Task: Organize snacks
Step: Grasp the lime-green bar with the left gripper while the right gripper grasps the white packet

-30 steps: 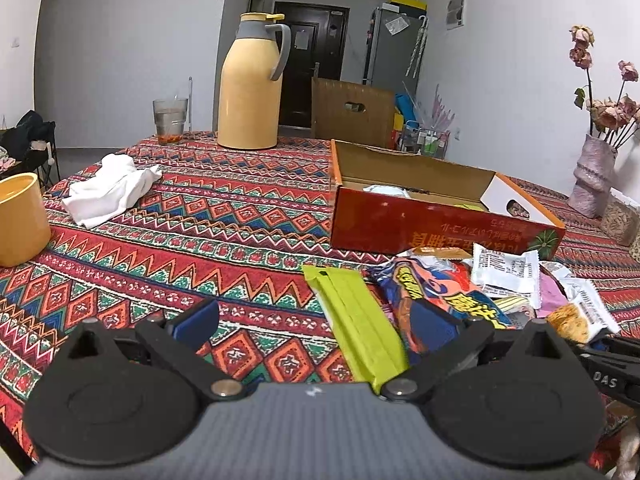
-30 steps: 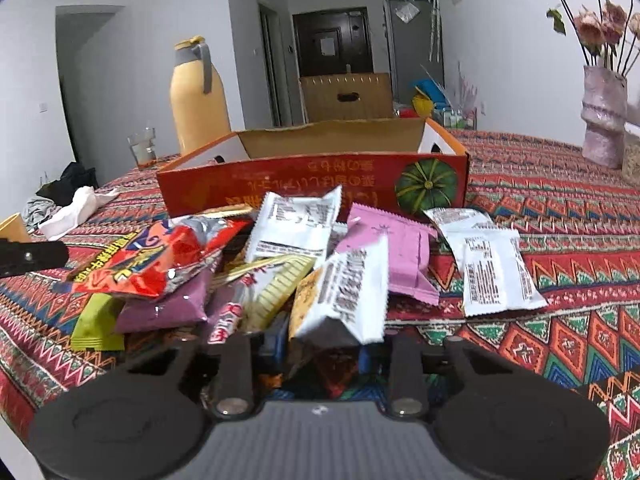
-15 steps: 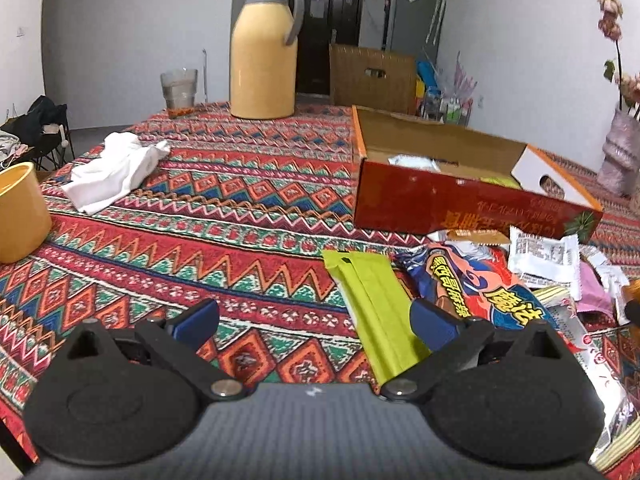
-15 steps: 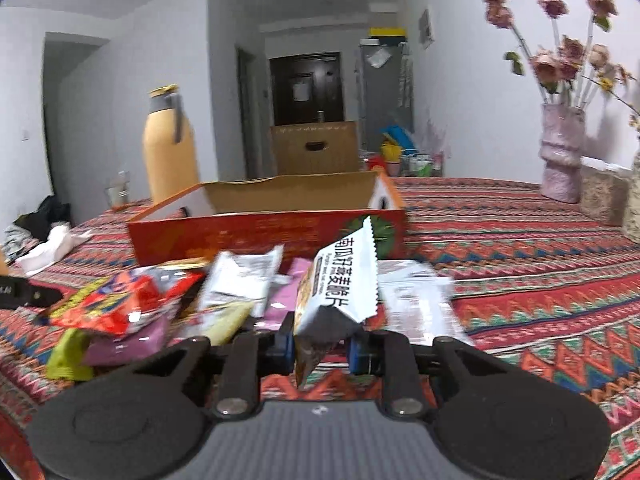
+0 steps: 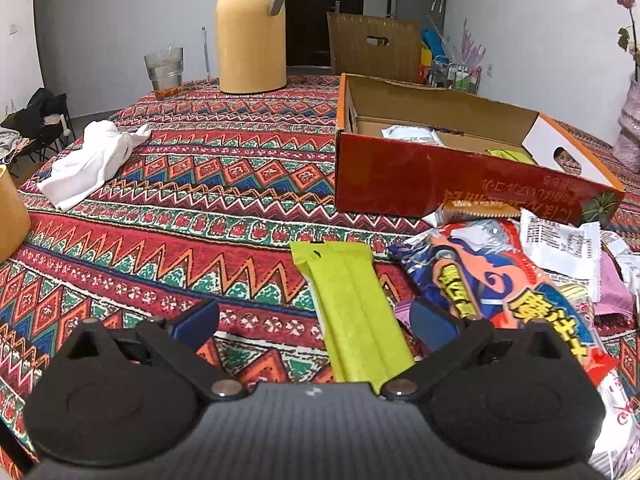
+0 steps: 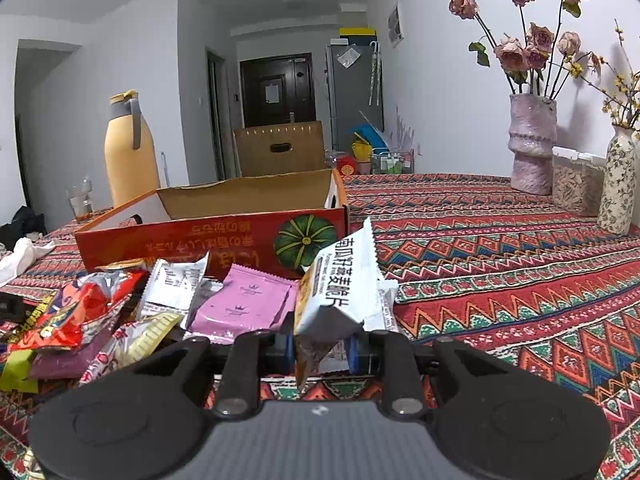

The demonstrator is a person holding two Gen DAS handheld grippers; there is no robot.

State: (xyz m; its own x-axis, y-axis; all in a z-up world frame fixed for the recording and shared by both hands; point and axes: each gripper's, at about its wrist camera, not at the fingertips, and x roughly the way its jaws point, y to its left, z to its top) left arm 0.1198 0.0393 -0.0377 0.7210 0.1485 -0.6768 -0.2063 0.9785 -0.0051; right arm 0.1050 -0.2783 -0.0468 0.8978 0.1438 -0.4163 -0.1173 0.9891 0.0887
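The right gripper (image 6: 320, 350) has its fingers (image 6: 285, 348) pinched on the lower end of a white-and-orange snack packet (image 6: 340, 284), which stands nearly upright between them, raised above the pile of snacks (image 6: 168, 308) on the patterned surface (image 6: 500, 280). The left gripper (image 5: 316, 322) has its fingers (image 5: 196, 320) spread wide with nothing between them but the cloth and the near end of a lime-green packet (image 5: 352, 304) lying flat there; whether the fingers touch that packet cannot be told.

The open red cardboard box (image 5: 440, 184) sits just behind the pile, its printed side wall facing the grippers. From the left wrist view it holds a white packet (image 5: 410, 133) toward its far left part and a yellow-green packet (image 5: 510, 155) near its right end; most of its brown floor shows bare. From the right wrist view the box (image 6: 208, 240) is seen only from low down, so its contents are hidden behind the front wall.

A large red-and-blue bag (image 5: 500, 280) lies just right of the lime-green packet, partly over white (image 5: 560, 240) and pink wrappers. A pink sachet (image 6: 244, 300) rests near the held packet.

Toward the far left corner of the surface stand a yellow thermos jug (image 5: 250, 32) and a glass (image 5: 165, 70) with a little reddish liquid at its bottom. A white cloth (image 5: 92, 160) lies crumpled near the left edge. Along the right edge stand a pink vase of dried roses (image 6: 532, 148), a clear lidded container (image 6: 576, 184) filled with something tan, and a floral vase (image 6: 620, 184).
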